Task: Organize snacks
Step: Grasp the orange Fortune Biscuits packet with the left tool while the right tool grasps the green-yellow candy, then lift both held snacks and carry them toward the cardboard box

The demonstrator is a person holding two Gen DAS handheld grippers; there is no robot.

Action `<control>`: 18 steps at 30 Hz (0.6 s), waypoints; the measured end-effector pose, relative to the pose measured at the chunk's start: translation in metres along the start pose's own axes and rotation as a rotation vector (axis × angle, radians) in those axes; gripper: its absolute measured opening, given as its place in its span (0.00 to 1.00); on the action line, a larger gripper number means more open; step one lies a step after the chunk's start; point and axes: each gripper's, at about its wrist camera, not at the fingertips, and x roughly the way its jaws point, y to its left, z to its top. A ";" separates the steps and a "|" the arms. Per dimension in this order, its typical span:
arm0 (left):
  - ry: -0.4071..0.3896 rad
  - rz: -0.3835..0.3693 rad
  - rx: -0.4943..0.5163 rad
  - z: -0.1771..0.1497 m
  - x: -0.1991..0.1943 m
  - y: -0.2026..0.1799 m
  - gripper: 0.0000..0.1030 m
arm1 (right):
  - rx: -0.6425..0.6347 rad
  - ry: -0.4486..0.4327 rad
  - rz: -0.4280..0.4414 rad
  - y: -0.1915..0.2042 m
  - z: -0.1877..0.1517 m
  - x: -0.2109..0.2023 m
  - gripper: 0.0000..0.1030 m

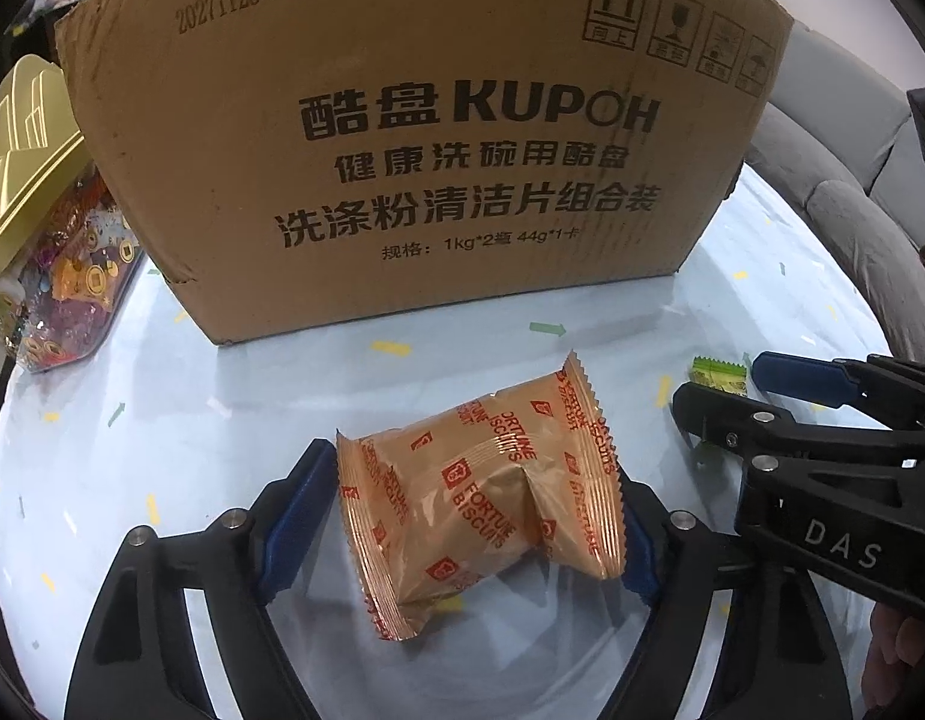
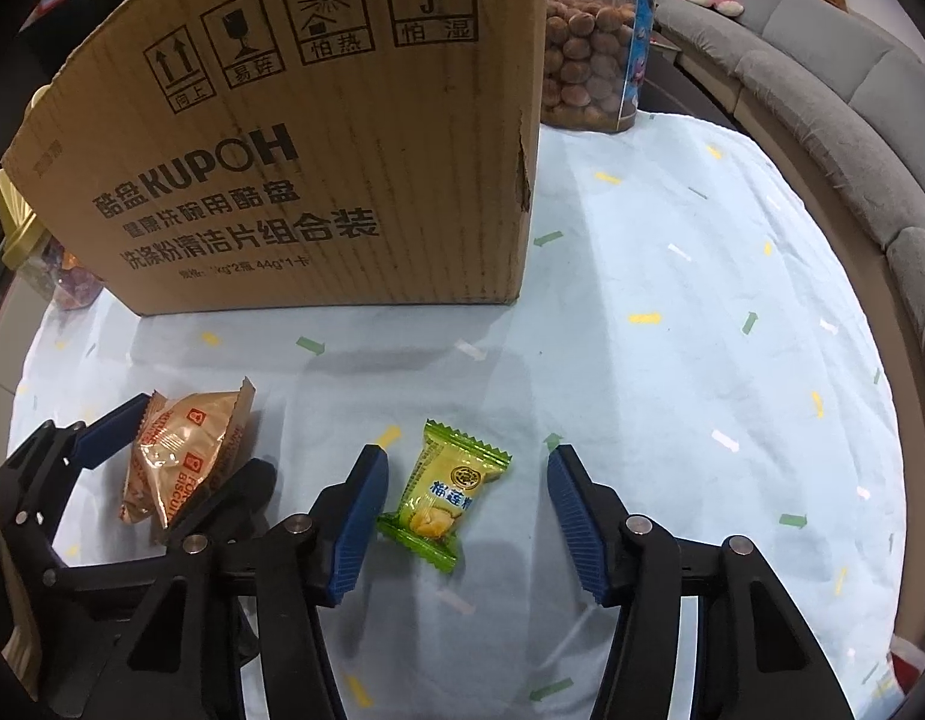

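Left wrist: our left claw point(image 1: 480, 510) pinches the biscuit packet point(image 1: 480, 498) before the cardboard box point(image 1: 414, 138). Right wrist: our right claw point(image 2: 465, 516) spreads around the green candy point(image 2: 441, 495) lying on the table point(image 2: 672, 360), before that box.

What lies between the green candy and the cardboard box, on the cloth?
Nothing but bare cloth with its printed arrows. The right wrist view shows the stretch from the green candy to the cardboard box free of other snacks.
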 end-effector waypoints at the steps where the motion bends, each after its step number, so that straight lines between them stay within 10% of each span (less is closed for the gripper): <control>1: -0.002 0.000 0.002 -0.002 -0.001 0.000 0.76 | -0.002 -0.001 -0.001 0.000 0.000 0.000 0.55; 9: -0.022 -0.002 -0.029 -0.007 -0.008 0.003 0.60 | -0.023 -0.017 -0.036 -0.005 -0.002 -0.002 0.21; 18: -0.053 0.029 -0.018 -0.002 -0.021 -0.005 0.50 | -0.024 -0.033 -0.031 -0.005 -0.008 -0.008 0.20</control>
